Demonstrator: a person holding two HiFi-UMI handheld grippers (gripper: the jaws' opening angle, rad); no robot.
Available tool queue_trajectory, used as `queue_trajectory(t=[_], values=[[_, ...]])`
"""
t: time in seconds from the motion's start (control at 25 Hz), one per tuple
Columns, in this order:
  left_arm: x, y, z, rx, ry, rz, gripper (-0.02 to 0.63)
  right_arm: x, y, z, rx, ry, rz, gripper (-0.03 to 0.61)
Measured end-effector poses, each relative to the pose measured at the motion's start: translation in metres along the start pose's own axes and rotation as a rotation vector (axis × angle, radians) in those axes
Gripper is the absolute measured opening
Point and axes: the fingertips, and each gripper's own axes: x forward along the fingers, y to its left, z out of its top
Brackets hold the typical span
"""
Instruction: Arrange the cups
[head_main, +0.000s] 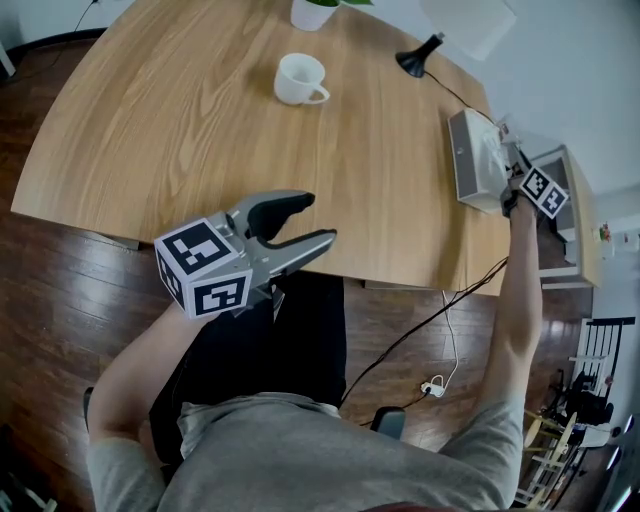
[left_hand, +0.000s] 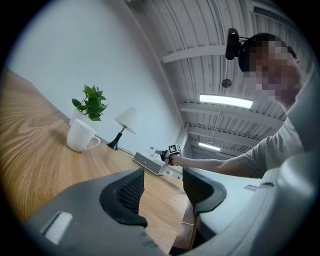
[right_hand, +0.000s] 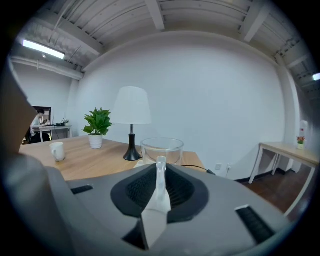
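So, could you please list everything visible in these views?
rounded wooden table: one, light brown, middle of the head view
white ceramic mug with a handle: one, white, upright on the table's far side
clear glass cup with a handle: one, transparent, held by its handle at the table's right edge
leafy plant in a white pot: one, green, far table edge
table lamp: one, white shade and black base, table's far right
flat rectangular box: one, pale grey, table's right edge
cable: one, black, table's right edge to floor
left gripper: one, grey with black pads, open and empty, above near table edge
right gripper: one, same colours, shut on the glass cup's handle
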Motion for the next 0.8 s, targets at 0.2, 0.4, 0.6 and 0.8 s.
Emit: queue_trajectory(t=[0.2, 0.4, 0.6, 0.8], values=[[0.000, 0.001, 0.001, -0.010, -0.006, 0.004, 0.236, 0.000, -0.001, -0.002, -0.044, 0.045, -0.039, 0.082], [0.003, 0.001, 0.001, -0.010, -0.010, 0.005, 0.236, -0.027, 0.004, 0.008, -0.042, 0.061, -0.097, 0.262], [0.003, 0.001, 0.001, -0.009, -0.009, 0.001, 0.236, -0.075, 0.103, 0.029, 0.023, -0.131, 0.142, 0.208], [0.003, 0.001, 0.000, -0.003, -0.007, 0.000, 0.236, -0.122, 0.297, -0.025, -0.026, -0.190, 0.555, 0.204]])
